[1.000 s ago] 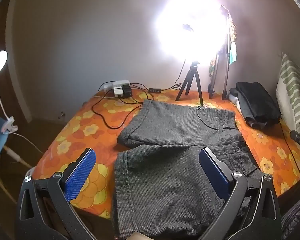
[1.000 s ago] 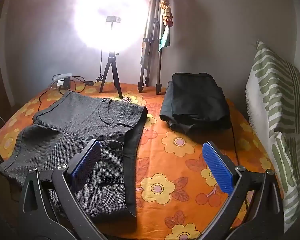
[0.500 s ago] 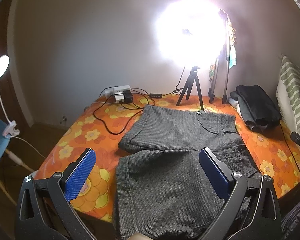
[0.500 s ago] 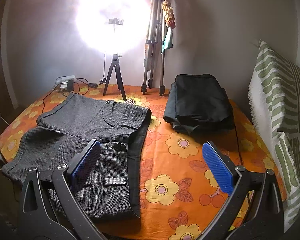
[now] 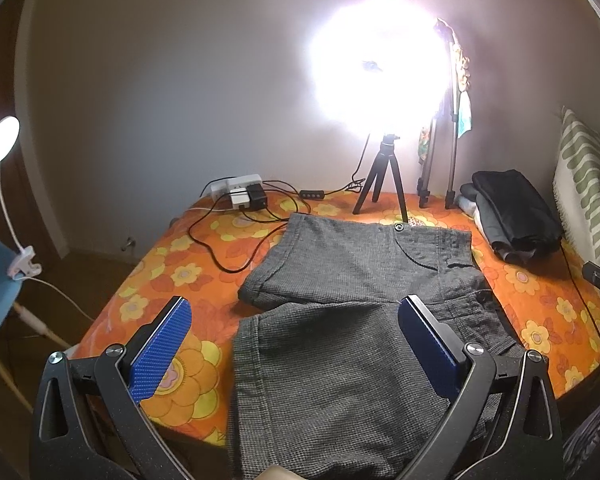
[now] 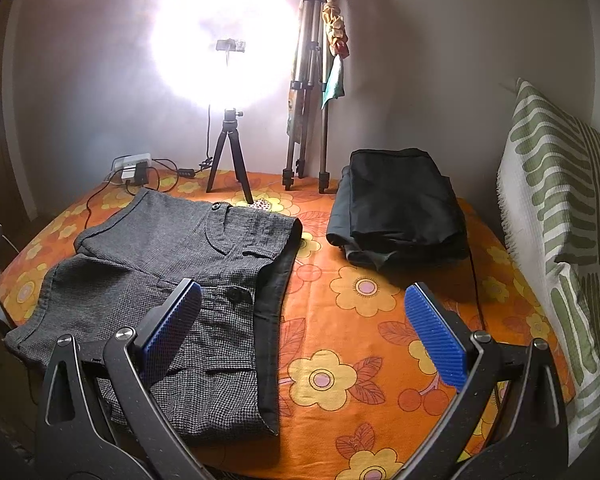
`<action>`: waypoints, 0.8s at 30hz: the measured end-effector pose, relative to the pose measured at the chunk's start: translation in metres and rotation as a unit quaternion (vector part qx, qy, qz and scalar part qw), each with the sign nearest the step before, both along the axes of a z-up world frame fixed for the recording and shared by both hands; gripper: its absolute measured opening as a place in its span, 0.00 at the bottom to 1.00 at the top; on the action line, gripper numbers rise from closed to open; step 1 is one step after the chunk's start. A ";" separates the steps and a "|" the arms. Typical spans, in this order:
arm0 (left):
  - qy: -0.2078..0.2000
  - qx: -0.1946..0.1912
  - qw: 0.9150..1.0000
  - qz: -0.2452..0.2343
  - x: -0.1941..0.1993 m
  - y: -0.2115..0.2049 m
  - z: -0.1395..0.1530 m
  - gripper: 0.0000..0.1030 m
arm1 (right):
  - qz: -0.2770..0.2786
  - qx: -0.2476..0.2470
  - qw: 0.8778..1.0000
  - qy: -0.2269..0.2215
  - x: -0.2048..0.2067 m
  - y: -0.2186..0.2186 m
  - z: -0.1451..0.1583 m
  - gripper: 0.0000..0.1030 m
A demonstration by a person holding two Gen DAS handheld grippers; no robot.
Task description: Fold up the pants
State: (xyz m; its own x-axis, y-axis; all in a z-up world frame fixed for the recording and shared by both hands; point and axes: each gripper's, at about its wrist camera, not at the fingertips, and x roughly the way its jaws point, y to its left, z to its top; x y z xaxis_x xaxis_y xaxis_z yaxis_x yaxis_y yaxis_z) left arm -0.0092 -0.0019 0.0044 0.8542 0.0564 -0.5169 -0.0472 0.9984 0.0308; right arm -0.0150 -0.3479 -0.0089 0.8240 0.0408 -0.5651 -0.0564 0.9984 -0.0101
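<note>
right gripper [image 6: 300, 340] wide, empty | grey shorts [image 6: 172, 264] flat — bedspread [image 6: 380, 320]

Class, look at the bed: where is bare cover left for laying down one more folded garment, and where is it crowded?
Free: the orange bedcover between the grey pants, the black folded stack and the striped pillow. A smaller bare strip lies left of the pants. Crowded: the far edge, with tripods, power strip and cables.

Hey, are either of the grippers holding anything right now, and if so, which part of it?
Nothing is held. The left gripper and right gripper both hang open above the grey shorts, which lie flat on the bed.
</note>
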 end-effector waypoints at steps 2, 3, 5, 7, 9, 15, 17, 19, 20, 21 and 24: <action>0.000 0.001 1.000 -0.001 0.000 0.001 0.000 0.99 | 0.001 0.000 1.000 0.000 0.001 0.000 0.001 1.00; -0.001 0.002 1.000 -0.002 0.000 0.001 0.000 0.99 | 0.001 0.000 1.000 0.000 0.001 0.000 0.001 1.00; -0.001 0.002 1.000 -0.002 0.000 0.001 0.000 0.99 | 0.001 0.001 1.000 0.000 0.000 0.000 0.001 1.00; -0.001 0.002 1.000 -0.002 -0.001 0.001 0.000 0.99 | 0.000 0.001 1.000 0.000 0.000 0.000 0.000 1.00; -0.001 0.002 1.000 -0.002 -0.001 0.001 0.000 0.99 | 0.001 0.000 1.000 -0.001 0.000 0.000 0.000 1.00; 0.000 0.003 1.000 -0.001 -0.001 0.000 0.000 0.99 | 0.002 0.000 1.000 -0.001 0.000 0.000 0.000 1.00; 0.000 0.004 1.000 -0.001 -0.001 0.001 0.000 0.99 | 0.002 0.000 1.000 -0.001 -0.001 0.000 0.000 1.00; 0.000 0.004 1.000 -0.002 -0.001 0.001 -0.001 0.99 | 0.002 0.000 1.000 -0.001 -0.001 0.000 0.000 1.00; -0.001 0.005 1.000 -0.002 -0.001 0.001 -0.001 0.99 | 0.001 0.000 1.000 -0.001 -0.001 0.000 0.000 1.00; -0.001 0.005 1.000 -0.002 -0.001 0.001 -0.001 0.99 | 0.002 0.000 1.000 -0.001 -0.001 0.000 0.000 1.00; -0.001 0.006 1.000 -0.002 -0.001 0.000 0.000 0.99 | 0.001 0.001 1.000 -0.001 -0.001 0.001 0.000 1.00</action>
State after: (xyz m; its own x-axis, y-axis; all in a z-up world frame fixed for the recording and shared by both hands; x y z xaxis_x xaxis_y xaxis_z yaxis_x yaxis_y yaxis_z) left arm -0.0106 -0.0018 0.0040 0.8551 0.0593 -0.5151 -0.0439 0.9982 0.0421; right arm -0.0159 -0.3473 -0.0092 0.8253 0.0435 -0.5630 -0.0588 0.9982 -0.0091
